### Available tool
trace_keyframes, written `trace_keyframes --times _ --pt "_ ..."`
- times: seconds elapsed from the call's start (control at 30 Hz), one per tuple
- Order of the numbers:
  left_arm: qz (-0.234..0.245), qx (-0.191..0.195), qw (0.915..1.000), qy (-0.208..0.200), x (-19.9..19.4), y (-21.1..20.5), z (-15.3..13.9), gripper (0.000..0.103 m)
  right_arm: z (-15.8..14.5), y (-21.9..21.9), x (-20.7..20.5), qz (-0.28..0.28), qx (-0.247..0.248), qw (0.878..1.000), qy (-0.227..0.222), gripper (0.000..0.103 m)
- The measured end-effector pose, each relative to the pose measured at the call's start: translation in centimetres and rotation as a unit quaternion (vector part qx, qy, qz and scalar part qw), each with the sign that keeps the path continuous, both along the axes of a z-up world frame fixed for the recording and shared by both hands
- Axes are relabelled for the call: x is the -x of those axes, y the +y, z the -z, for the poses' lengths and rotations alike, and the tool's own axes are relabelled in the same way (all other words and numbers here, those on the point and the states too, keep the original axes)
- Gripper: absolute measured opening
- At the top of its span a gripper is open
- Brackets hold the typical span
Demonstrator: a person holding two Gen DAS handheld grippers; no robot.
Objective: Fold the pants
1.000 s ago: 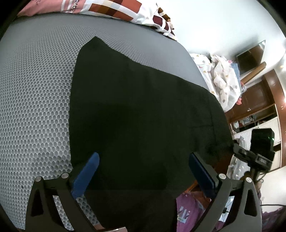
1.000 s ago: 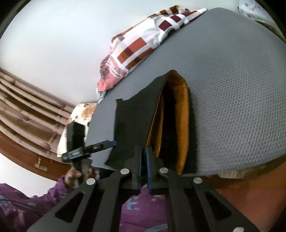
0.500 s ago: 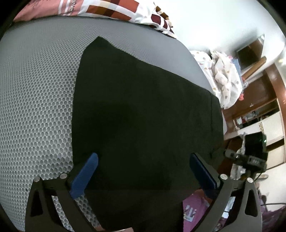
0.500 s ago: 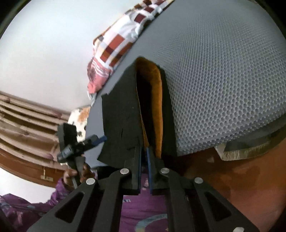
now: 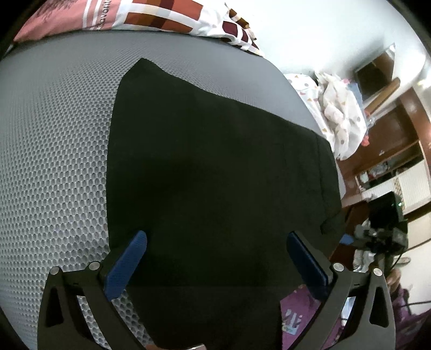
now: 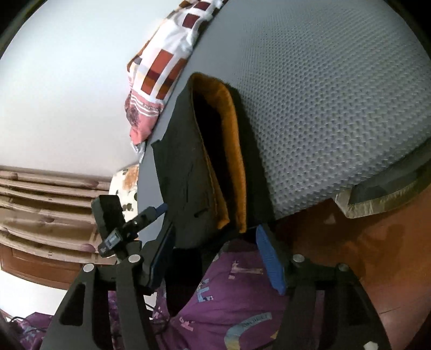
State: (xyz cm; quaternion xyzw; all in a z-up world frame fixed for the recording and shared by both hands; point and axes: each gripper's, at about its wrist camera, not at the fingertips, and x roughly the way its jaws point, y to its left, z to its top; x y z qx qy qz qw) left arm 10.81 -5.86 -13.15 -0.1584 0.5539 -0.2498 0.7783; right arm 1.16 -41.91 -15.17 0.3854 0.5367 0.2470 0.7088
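The black pants (image 5: 215, 167) lie folded flat on the grey mesh bed (image 5: 54, 134). My left gripper (image 5: 215, 255) is open and empty, its blue pads spread wide just above the near edge of the cloth. In the right wrist view the pants (image 6: 186, 172) show an orange lining (image 6: 234, 150) at the open waist, which hangs at the bed's edge. My right gripper (image 6: 215, 247) is open, its jaws apart on either side of the waist end and holding nothing. The other gripper (image 6: 118, 223) shows at the left there.
A patterned red, white and pink pillow (image 5: 150, 16) lies at the head of the bed. A white spotted cloth heap (image 5: 339, 113) and brown wooden shelves (image 5: 390, 150) stand to the right. The person's purple clothing (image 6: 242, 301) is below the right gripper.
My right gripper has opened and let go of the pants' waist edge, which it pinched before. The left gripper stays open over the cloth, shifted only slightly.
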Motion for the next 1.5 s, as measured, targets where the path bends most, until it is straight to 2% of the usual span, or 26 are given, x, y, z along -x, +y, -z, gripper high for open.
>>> trace_keyframes --times 0.03,0.07,0.1,0.17,0.33,0.37,0.43,0.47,0.53,0.63,0.73,0.8,0.9,0.93,0.97,1.03,1.1,1.17,1.23,1.27,1.33,1.4,1.5 --pt "-0.003 0.005 1.0 0.001 0.0 0.2 0.0 0.103 0.1 0.3 -0.2 -0.001 0.002 1.0 -0.002 0.05" --pt "-0.007 0.01 0.9999 0.003 -0.1 0.5 0.0 0.103 0.3 0.8 -0.5 -0.006 0.006 1.0 -0.004 0.029" --pt "-0.009 0.012 0.9999 0.004 -0.1 0.5 0.0 0.103 0.5 1.0 -0.8 -0.008 0.015 1.0 0.001 0.023" --pt "-0.009 0.014 0.9999 0.004 -0.2 0.6 0.0 0.103 0.7 1.1 -1.0 0.002 0.017 1.0 0.004 0.019" --pt "-0.02 0.03 0.9993 0.012 0.1 1.6 0.1 0.103 -2.6 1.6 -0.9 -0.009 0.023 0.998 -0.058 0.016" --pt "-0.026 0.039 0.9987 0.017 0.2 1.9 0.2 0.103 -3.0 1.7 -1.1 -0.013 0.037 0.997 -0.068 0.016" --pt "-0.033 0.06 0.9974 0.025 0.6 2.7 0.3 0.103 -1.4 1.0 -1.8 -0.006 0.048 0.998 -0.051 0.016" --pt "-0.035 0.076 0.996 0.031 0.7 2.9 0.4 0.103 0.0 0.2 -2.0 0.009 0.039 0.999 -0.031 0.016" --pt "-0.035 0.076 0.9962 0.024 1.1 3.0 0.4 0.103 2.0 -0.9 -2.2 0.024 0.003 1.0 -0.012 0.016" --pt "-0.02 0.059 0.998 0.007 1.5 2.5 0.2 0.103 1.8 -0.6 -2.3 0.027 -0.011 0.999 -0.019 0.019" --pt "-0.02 0.044 0.9988 -0.002 2.0 2.0 -0.1 0.103 0.9 0.1 -2.6 0.019 0.015 0.999 -0.033 0.024" --pt "-0.034 0.051 0.9981 -0.006 2.4 2.0 -0.4 0.103 0.0 0.3 -2.9 0.02 0.019 0.999 -0.044 0.028" --pt "-0.053 0.082 0.9949 -0.027 3.0 2.9 -1.4 0.103 -2.2 -0.1 -3.5 0.029 0.064 0.995 -0.075 0.049" --pt "-0.059 0.086 0.9939 -0.037 3.0 3.3 -1.7 0.103 -2.9 -0.3 -3.9 0.03 0.075 0.993 -0.087 0.062" --pt "-0.067 0.085 0.9927 -0.052 3.2 3.8 -2.2 0.103 -3.5 -0.3 -4.3 0.032 0.079 0.992 -0.096 0.065" --pt "-0.071 0.081 0.9924 -0.06 3.0 4.5 -2.6 0.103 -4.0 -0.1 -5.3 0.025 0.08 0.991 -0.107 0.065" --pt "-0.08 0.05 0.9941 -0.053 2.5 5.3 -2.4 0.103 -4.2 0.8 -6.8 0.007 0.113 0.987 -0.115 0.065" --pt "-0.09 0.037 0.9938 -0.054 2.2 6.0 -2.1 0.103 -3.7 1.3 -7.9 -0.006 0.121 0.986 -0.112 0.065" --pt "-0.094 0.027 0.9947 -0.032 1.1 6.8 -1.1 0.103 -2.8 1.7 -8.9 -0.017 0.14 0.985 -0.103 0.065" --pt "-0.094 0.034 0.9949 -0.014 0.4 6.9 -0.4 0.103 -2.5 2.1 -9.5 -0.022 0.152 0.983 -0.099 0.065" --pt "-0.094 0.037 0.9948 -0.004 -0.1 7.1 0.3 0.103 -2.0 2.5 -10.0 -0.035 0.155 0.982 -0.097 0.065" --pt "-0.077 0.034 0.9965 0.004 -0.7 6.5 1.0 0.103 -1.4 2.9 -10.6 -0.046 0.163 0.981 -0.092 0.065" --pt "-0.044 0.015 0.9989 -0.009 -1.2 5.4 1.0 0.103 -0.6 3.4 -11.1 -0.059 0.16 0.982 -0.086 0.065"
